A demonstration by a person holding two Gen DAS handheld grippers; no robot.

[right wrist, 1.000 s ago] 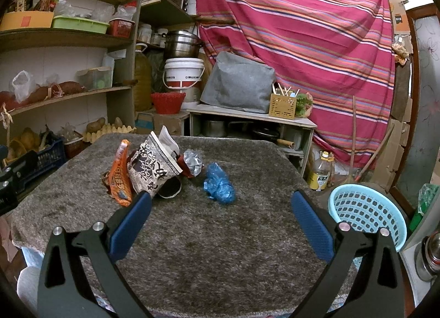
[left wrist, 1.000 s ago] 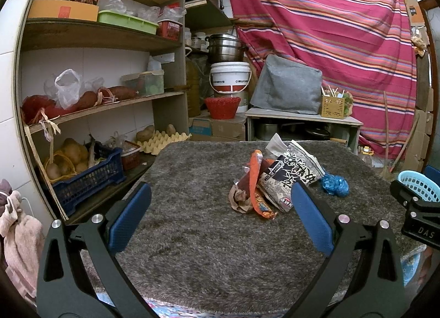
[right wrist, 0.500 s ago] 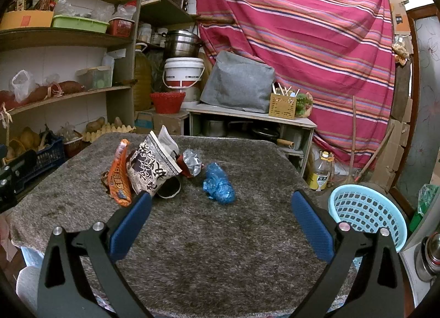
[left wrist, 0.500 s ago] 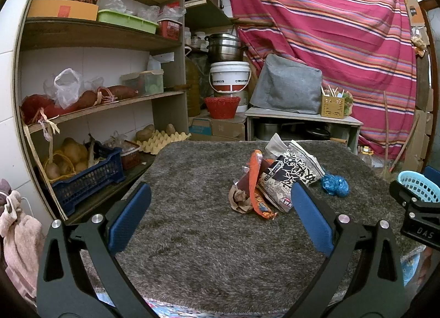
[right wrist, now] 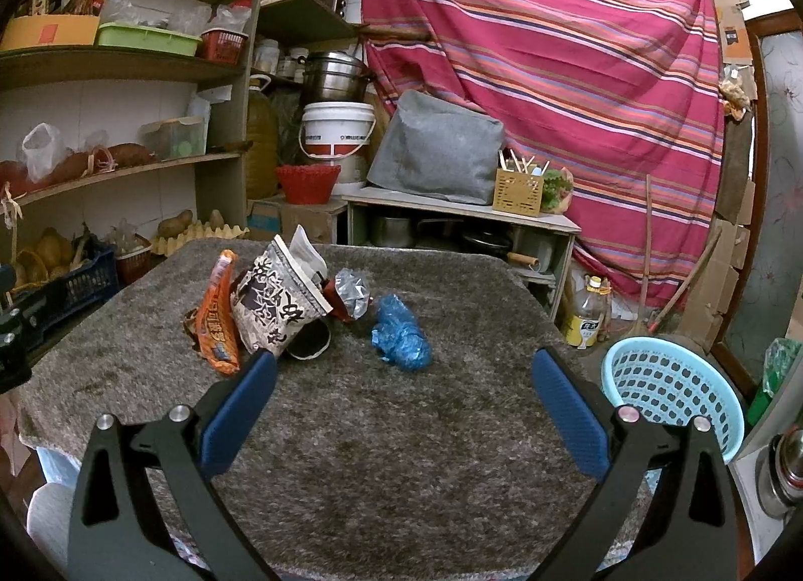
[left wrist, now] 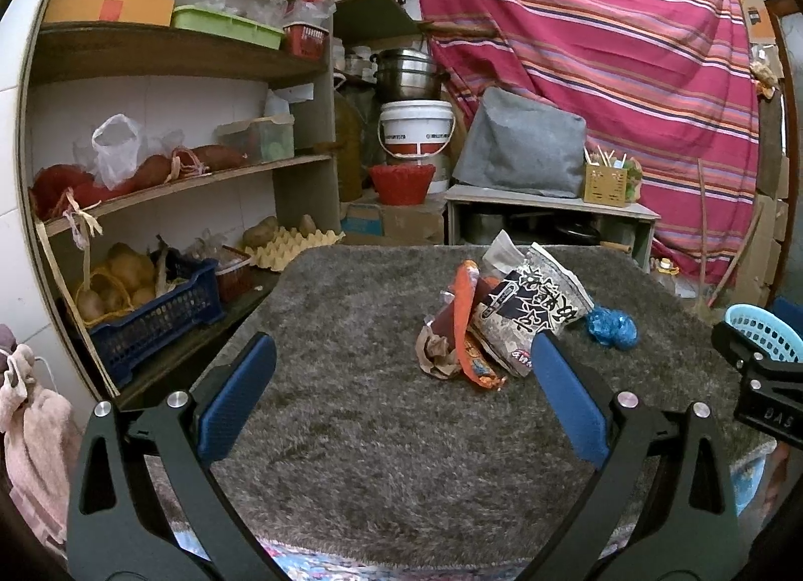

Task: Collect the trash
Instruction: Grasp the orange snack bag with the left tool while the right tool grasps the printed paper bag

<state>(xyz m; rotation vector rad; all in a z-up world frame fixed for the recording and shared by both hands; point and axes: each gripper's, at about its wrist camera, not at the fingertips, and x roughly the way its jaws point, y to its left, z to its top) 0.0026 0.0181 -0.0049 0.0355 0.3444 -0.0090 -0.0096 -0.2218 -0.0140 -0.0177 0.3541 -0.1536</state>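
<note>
A pile of trash lies on a table covered by a grey shaggy cloth (left wrist: 351,420). It holds a black-and-white printed bag (left wrist: 532,310) (right wrist: 276,305), an orange wrapper (left wrist: 464,325) (right wrist: 218,315), a crumpled brown wrapper (left wrist: 434,352), a silver foil piece (right wrist: 351,287) and a blue crumpled bag (left wrist: 612,327) (right wrist: 401,335). My left gripper (left wrist: 399,397) is open and empty, short of the pile. My right gripper (right wrist: 401,397) is open and empty, just short of the blue bag. A light blue plastic basket (right wrist: 672,390) (left wrist: 763,330) stands off the table's right side.
Wooden shelves (left wrist: 175,179) with vegetables, a blue crate (left wrist: 155,320) and egg trays stand on the left. A low grey table (right wrist: 461,214) with a white bucket (right wrist: 339,129) and a striped red curtain (right wrist: 552,53) are behind. An oil bottle (right wrist: 584,315) stands on the floor.
</note>
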